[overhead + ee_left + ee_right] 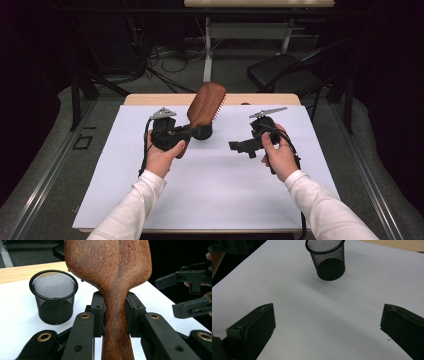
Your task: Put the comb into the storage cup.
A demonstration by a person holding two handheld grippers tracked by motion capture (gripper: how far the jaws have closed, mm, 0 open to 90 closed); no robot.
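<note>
A brown wooden hairbrush [206, 104] stands tilted above the white sheet, its bristles facing right in the high view. My left gripper [192, 132] is shut on the brush's narrow handle; in the left gripper view the pads [98, 313] press both sides of the wooden neck [115, 322] below the brush head [110, 267]. My right gripper [240, 146] hovers to the right of the brush, open, with nothing between its jaws; the same gripper [180, 293] shows at the right edge of the left gripper view. A black mesh cup [327, 260] stands upright ahead of my right gripper [327, 325].
A white sheet [215, 190] covers most of the wooden table [150, 99]. The mesh cup [53, 297] sits left of the brush in the left gripper view. A black chair [285, 70] and cables lie on the floor beyond the table's far edge.
</note>
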